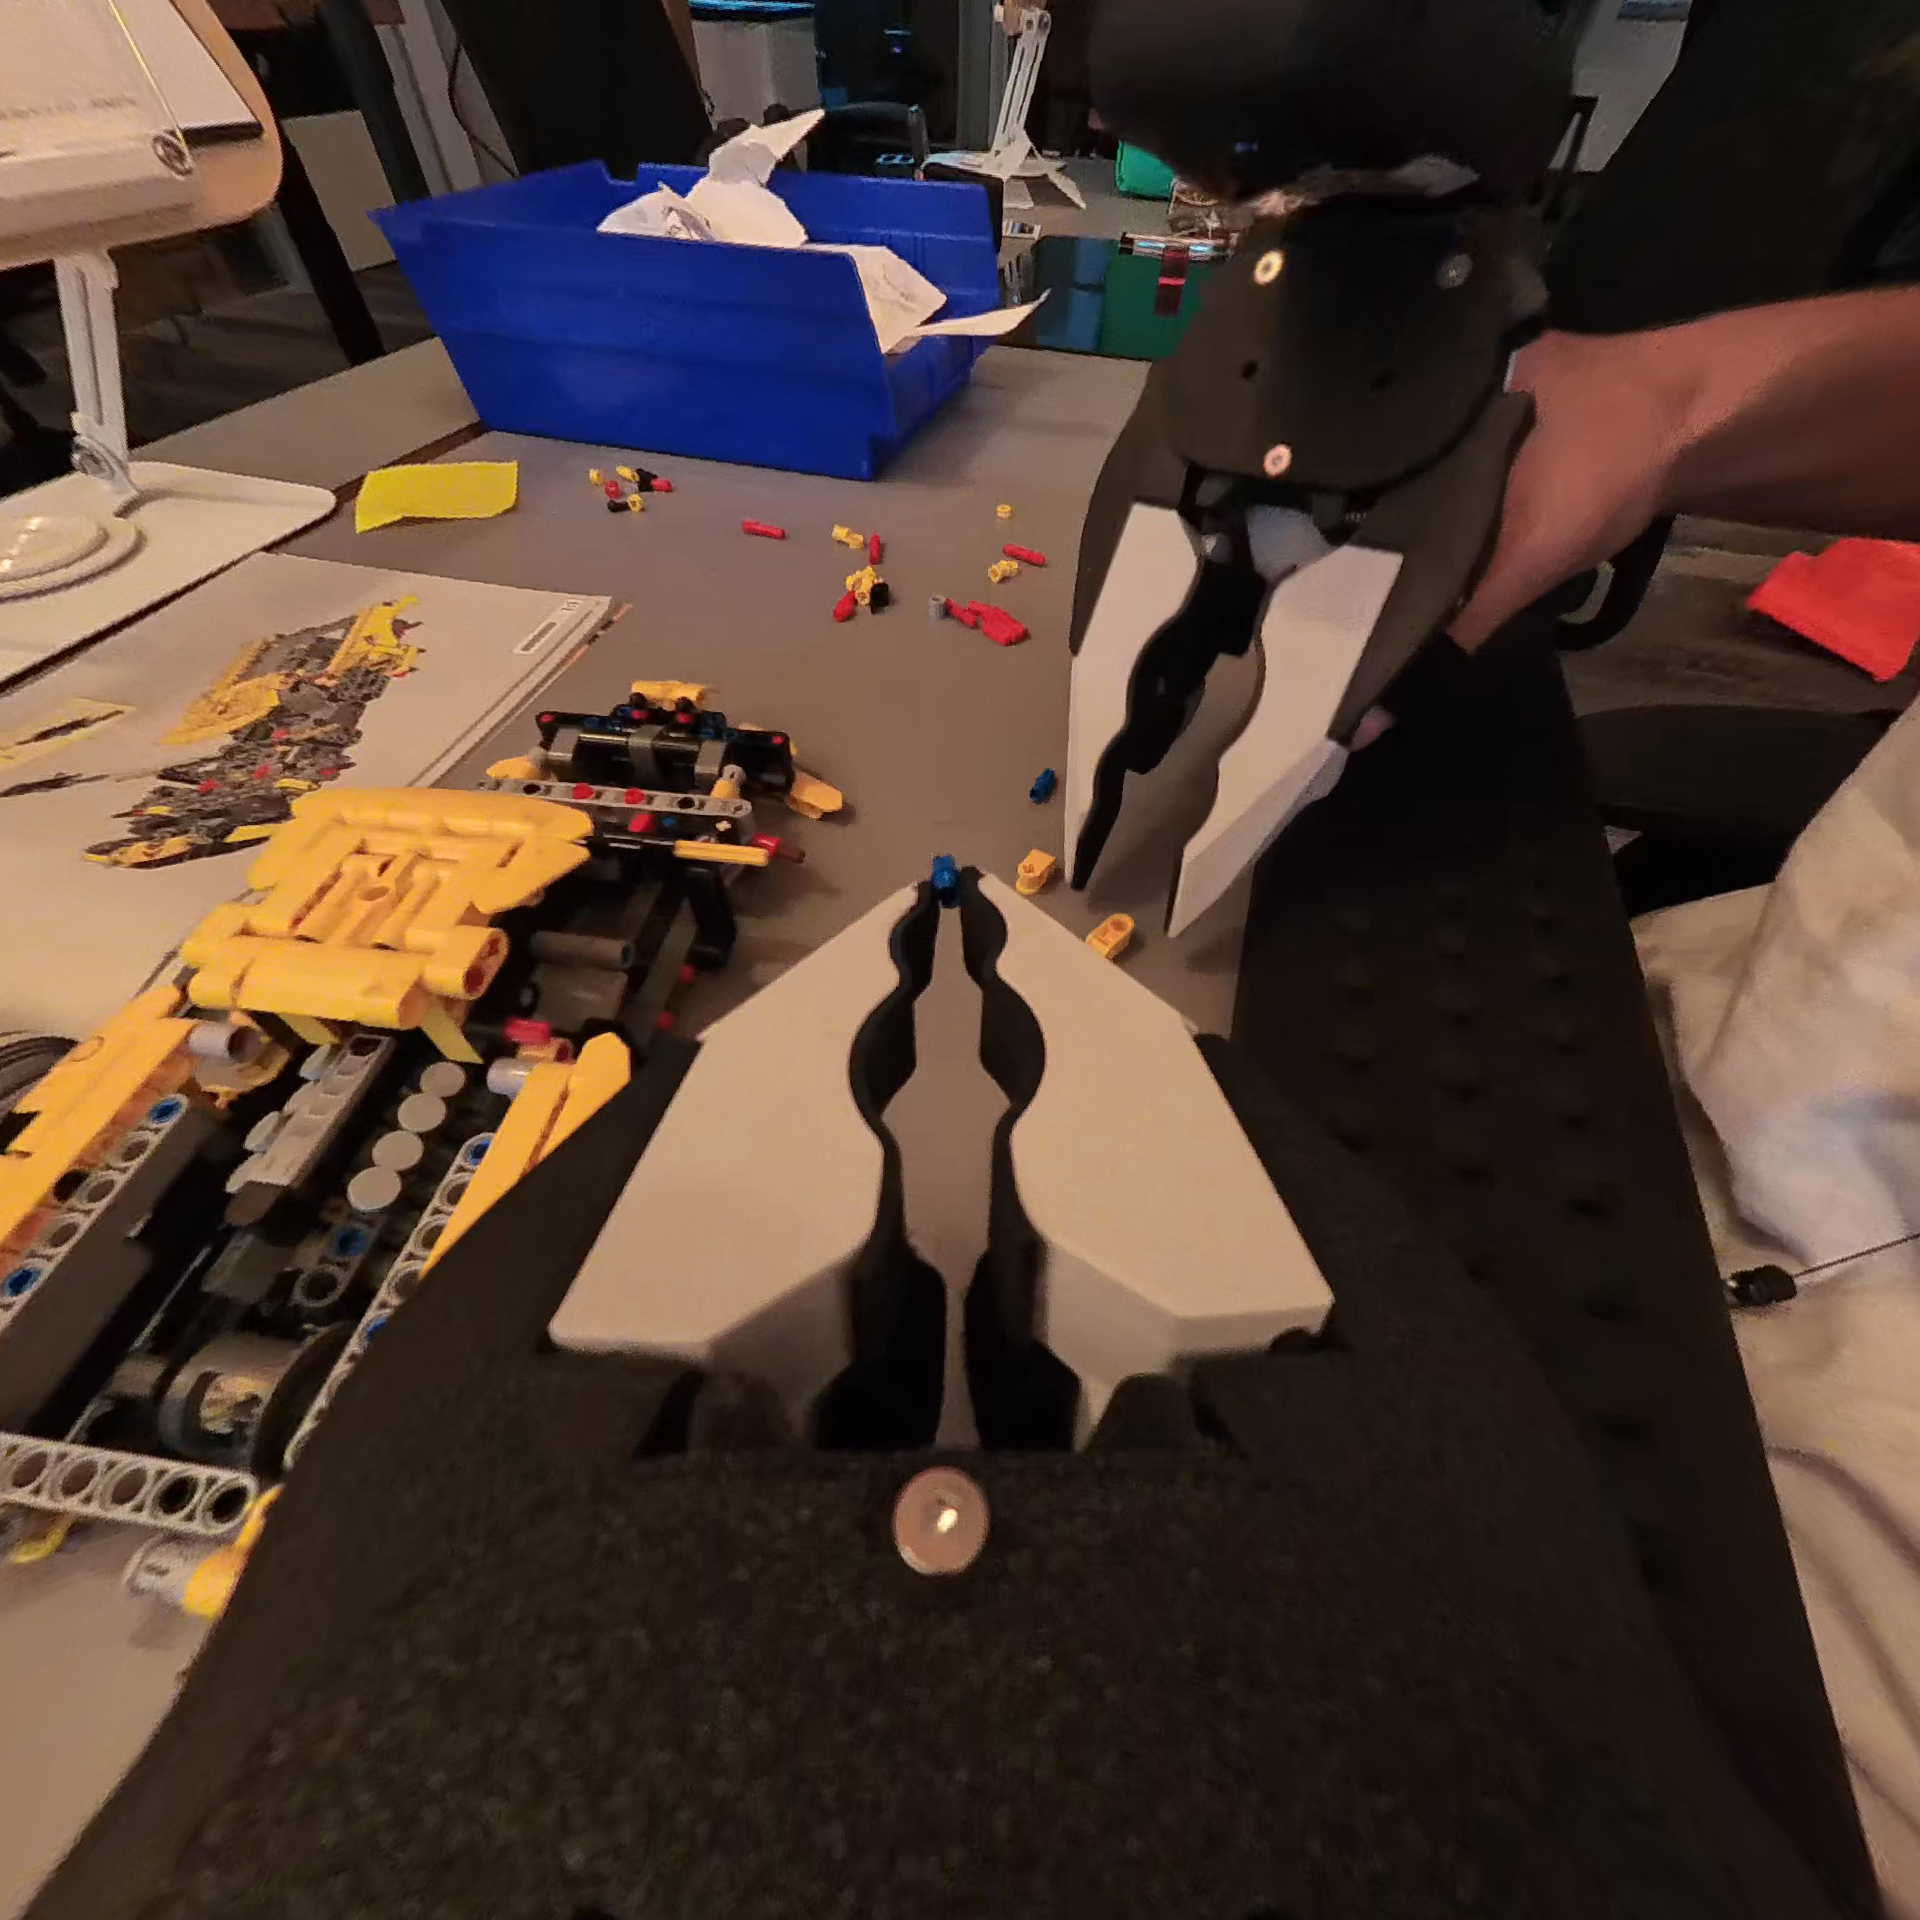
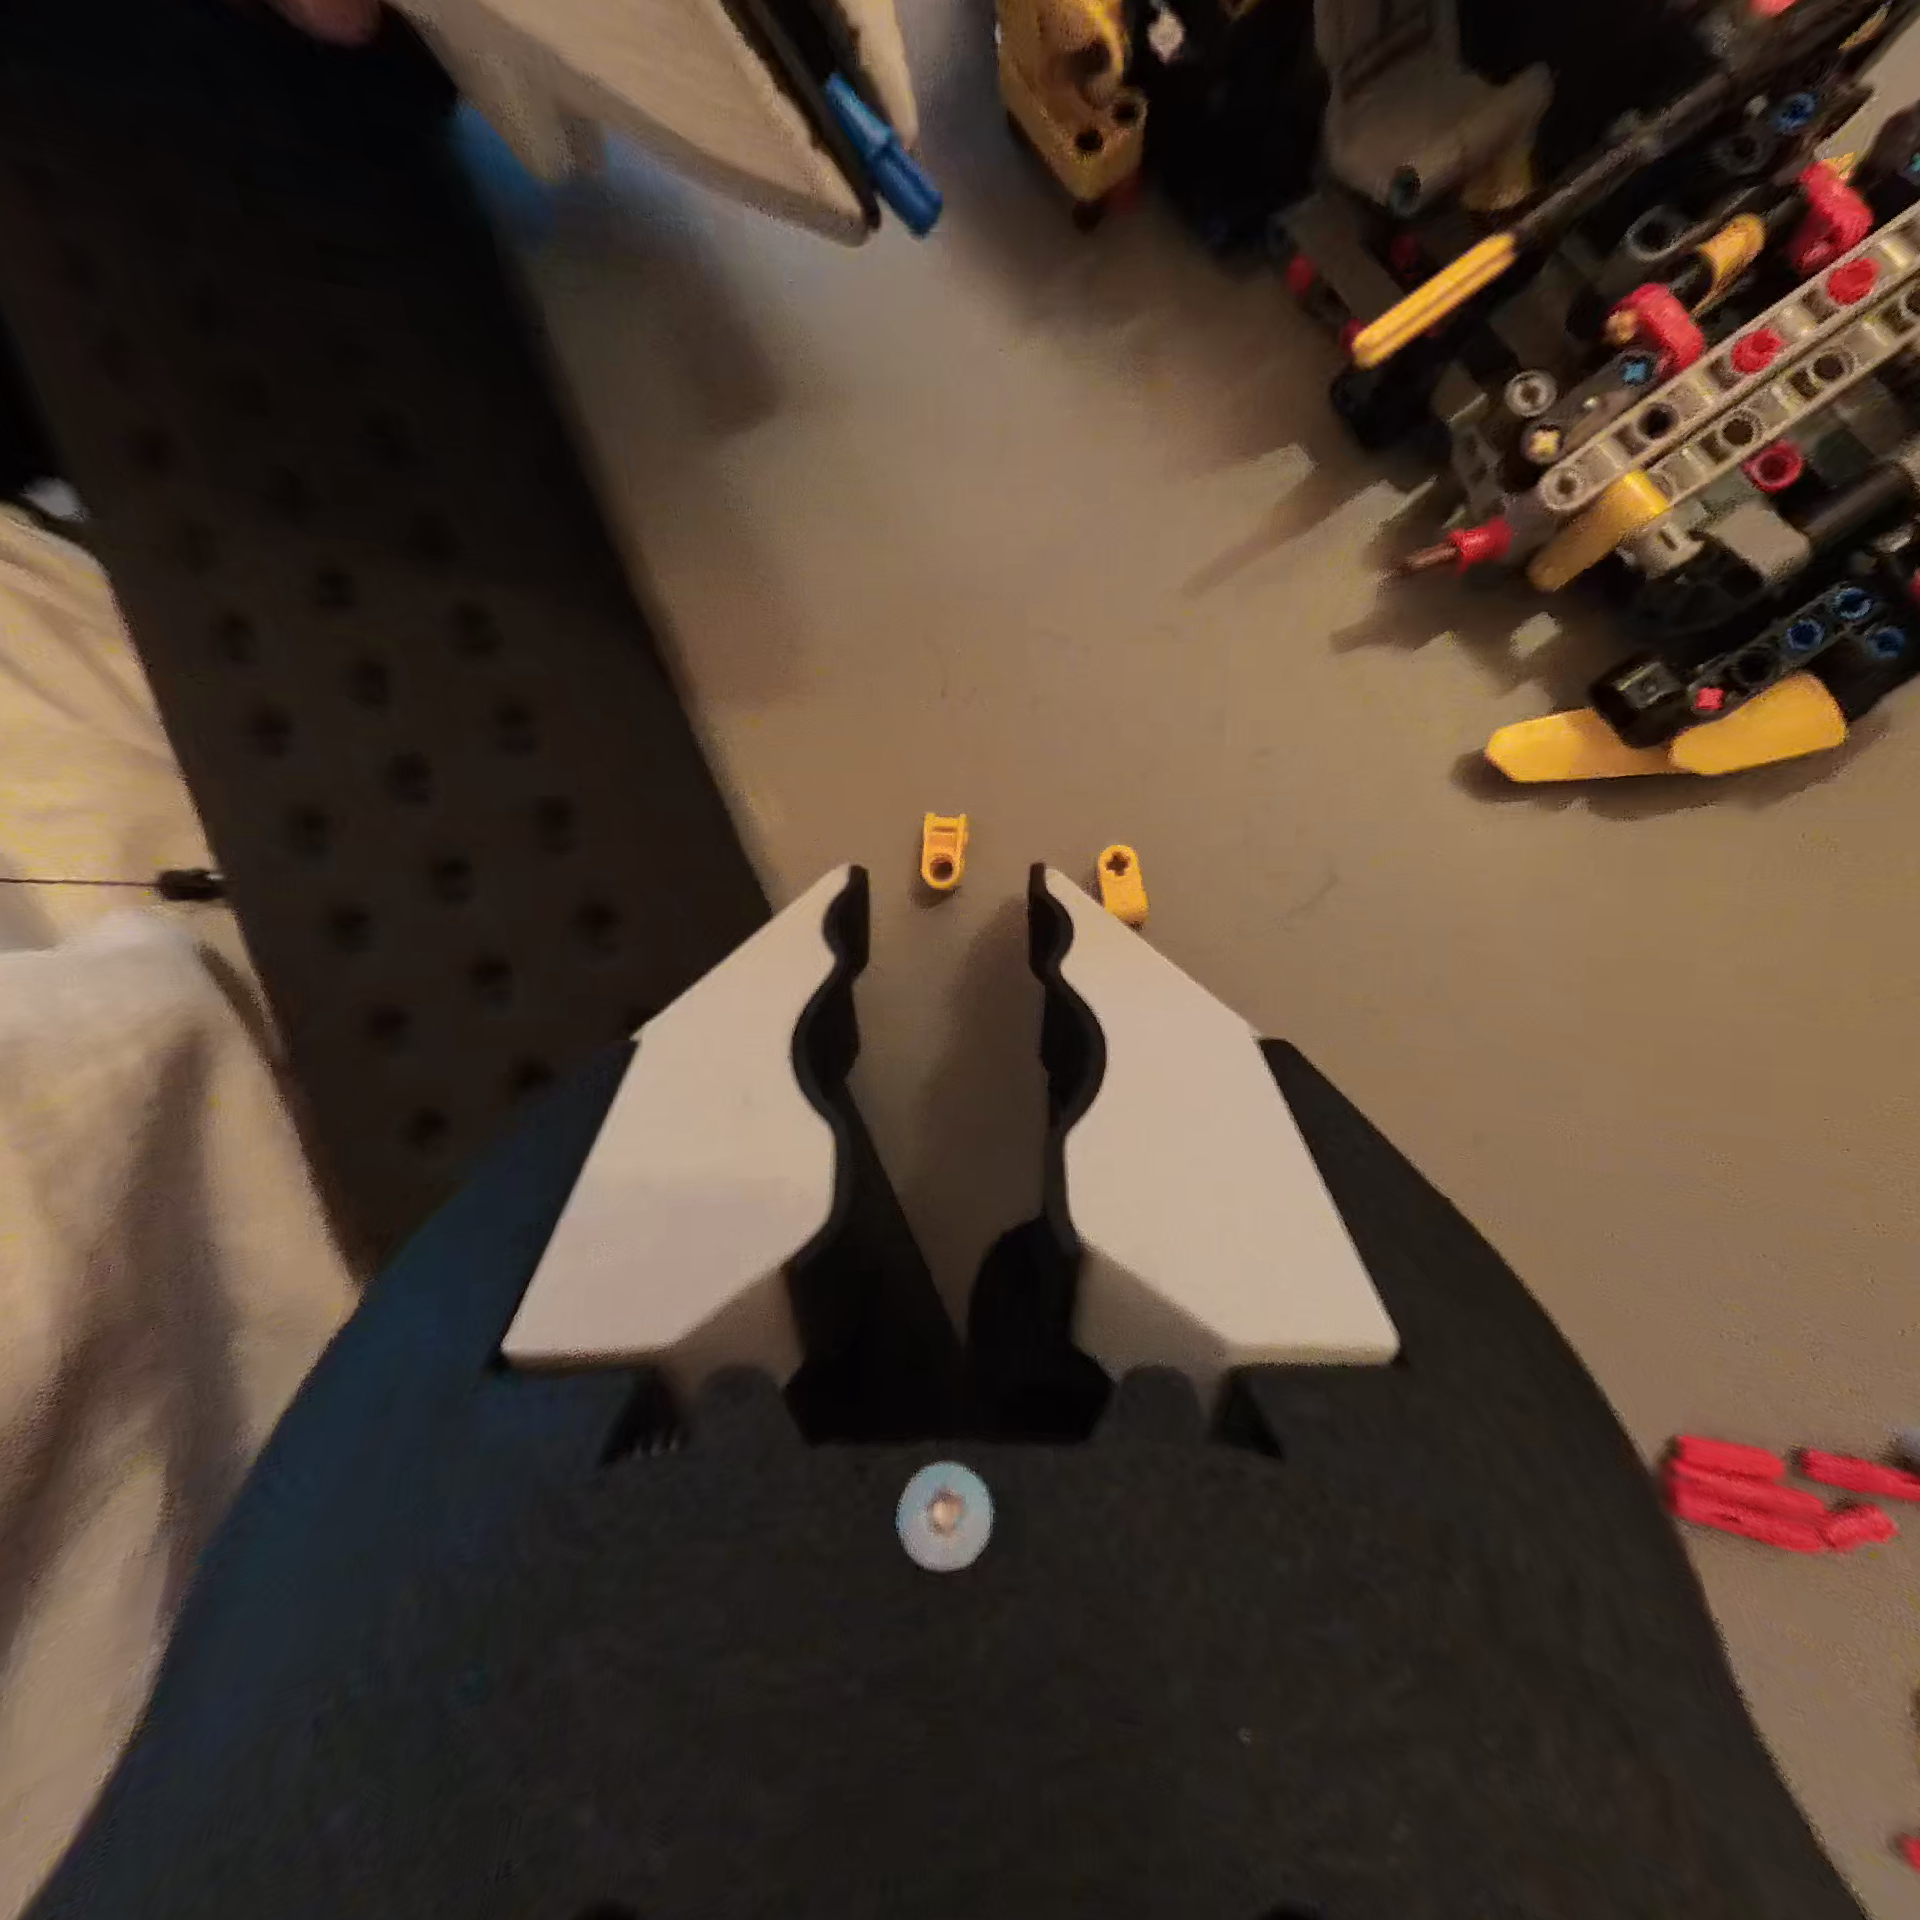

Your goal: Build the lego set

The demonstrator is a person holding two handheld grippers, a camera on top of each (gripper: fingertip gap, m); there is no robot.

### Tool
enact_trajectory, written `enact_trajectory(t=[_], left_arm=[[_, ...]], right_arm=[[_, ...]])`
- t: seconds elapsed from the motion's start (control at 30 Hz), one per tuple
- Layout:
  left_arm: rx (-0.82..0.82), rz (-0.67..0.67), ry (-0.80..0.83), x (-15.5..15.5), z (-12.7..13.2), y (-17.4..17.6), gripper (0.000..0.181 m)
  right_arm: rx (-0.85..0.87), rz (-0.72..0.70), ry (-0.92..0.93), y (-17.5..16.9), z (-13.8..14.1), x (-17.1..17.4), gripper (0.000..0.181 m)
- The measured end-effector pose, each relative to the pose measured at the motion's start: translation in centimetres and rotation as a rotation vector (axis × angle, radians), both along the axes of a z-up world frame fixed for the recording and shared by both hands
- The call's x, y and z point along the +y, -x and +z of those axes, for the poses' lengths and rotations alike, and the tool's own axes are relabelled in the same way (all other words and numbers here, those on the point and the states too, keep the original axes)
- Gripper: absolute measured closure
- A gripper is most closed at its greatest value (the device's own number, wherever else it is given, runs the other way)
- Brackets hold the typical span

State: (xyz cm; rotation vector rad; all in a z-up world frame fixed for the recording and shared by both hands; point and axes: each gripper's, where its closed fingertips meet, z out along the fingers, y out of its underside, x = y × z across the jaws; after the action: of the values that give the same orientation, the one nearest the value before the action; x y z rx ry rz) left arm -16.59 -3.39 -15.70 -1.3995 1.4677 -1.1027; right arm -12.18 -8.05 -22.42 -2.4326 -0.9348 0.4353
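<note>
My left gripper is shut on a small blue pin at its tips, above the grey table. The pin also shows in the right wrist view, at the top. My right gripper is open and points down at the table. One small yellow connector lies just ahead of the gap between its tips. A second yellow connector lies beside the right fingertip. In the left wrist view the right gripper stands next to both yellow connectors. The yellow and black lego vehicle sits at the left.
An instruction booklet lies at the far left. A blue bin with crumpled paper stands at the back. Loose red and yellow pieces are scattered mid-table, with red pins at right. A black perforated strip runs along the right.
</note>
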Motion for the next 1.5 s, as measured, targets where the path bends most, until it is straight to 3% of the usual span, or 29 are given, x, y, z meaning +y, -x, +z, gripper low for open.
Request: enact_trajectory(t=[0.33,0.43,0.6,0.7,0.97,1.23,1.43,1.5], left_arm=[[-0.009,-0.052,0.028,-0.9,-0.1,0.1,0.177],[-0.020,-0.046,-0.006,-0.9,0.1,0.0,0.177],[0.018,-0.002,-0.248,-1.1,-0.5,-0.1,0.177],[0.057,0.027,-0.394,-1.2,-0.9,-0.2,0.177],[0.072,0.056,-0.453,-1.0,-1.0,-0.3,0.177],[0.115,0.069,-0.499,-0.8,-1.7,-0.5,0.177],[0.159,0.155,-0.538,0.0,-1.9,-0.7,0.178],[0.172,0.184,-0.537,0.1,-1.9,-0.9,0.178]], right_arm=[[-0.113,0.007,-0.004,0.2,-1.0,0.5,0.174],[-0.075,-0.018,0.030,0.3,-0.9,0.6,0.174],[0.473,-0.212,0.155,2.9,3.1,2.5,0.175],[0.601,-0.290,0.178,2.9,4.5,3.5,0.175],[0.425,-0.291,0.075,3.4,4.6,4.1,0.175],[0.374,-0.286,0.058,3.7,4.2,4.1,0.175],[0.317,-0.332,-0.015,3.4,4.3,4.8,0.175],[0.228,-0.315,-0.094,3.4,4.4,5.0,0.175]])
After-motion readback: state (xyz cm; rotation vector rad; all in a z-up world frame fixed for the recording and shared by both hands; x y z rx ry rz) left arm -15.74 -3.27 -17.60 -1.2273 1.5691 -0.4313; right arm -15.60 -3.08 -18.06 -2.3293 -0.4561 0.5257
